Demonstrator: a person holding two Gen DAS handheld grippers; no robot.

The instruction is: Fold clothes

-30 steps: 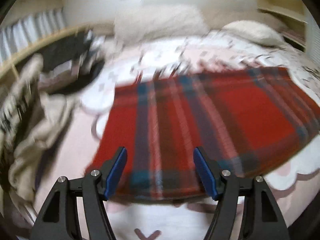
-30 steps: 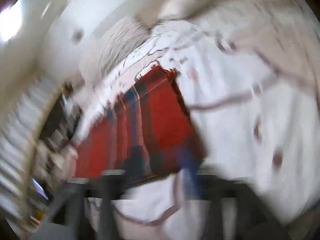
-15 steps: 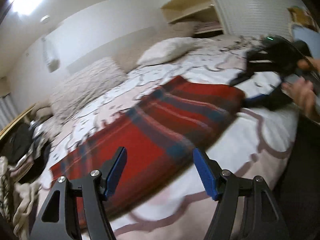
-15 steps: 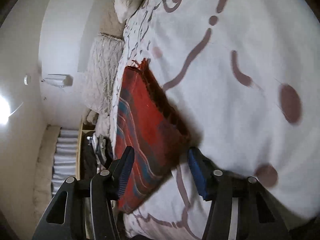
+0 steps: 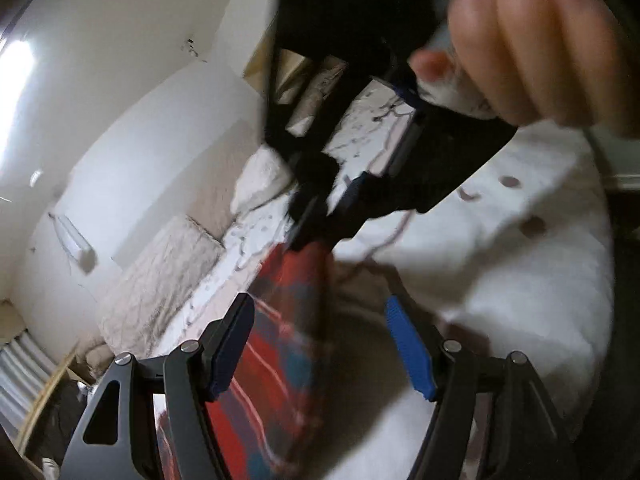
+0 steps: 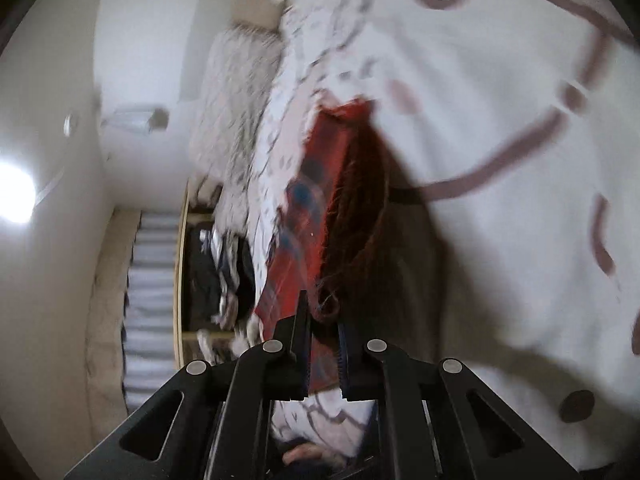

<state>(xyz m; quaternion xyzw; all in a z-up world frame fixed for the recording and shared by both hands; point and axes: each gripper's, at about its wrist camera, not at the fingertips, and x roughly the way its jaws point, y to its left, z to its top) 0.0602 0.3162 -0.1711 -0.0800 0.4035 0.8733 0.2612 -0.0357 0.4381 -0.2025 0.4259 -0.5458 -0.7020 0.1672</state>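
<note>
A red plaid cloth [image 5: 280, 360] with a fringed edge lies on the white patterned bed cover [image 5: 500, 280]. My left gripper [image 5: 318, 320] stands open low over the cloth's near end, its blue pads [image 5: 408, 352] apart and touching nothing. In the left wrist view a person's hand [image 5: 540, 40] holds my right gripper [image 5: 310, 232] at the cloth's far corner. Seen from the right wrist, the right gripper [image 6: 322, 320] has its jaws closing, with the fringed corner of the red plaid cloth [image 6: 320, 200] pinched between them and raised off the bed cover [image 6: 500, 160].
Pale pillows [image 5: 260, 176] and a textured cushion [image 5: 160, 280] lie at the head of the bed. A wooden-edged shelf with dark clothes [image 6: 216, 272] stands beside the bed. An air conditioner [image 5: 74, 240] hangs on the white wall.
The right jaws went from wide apart around the cloth's corner to closed on it. The left gripper swung across and rolled toward the right gripper, its jaws unchanged.
</note>
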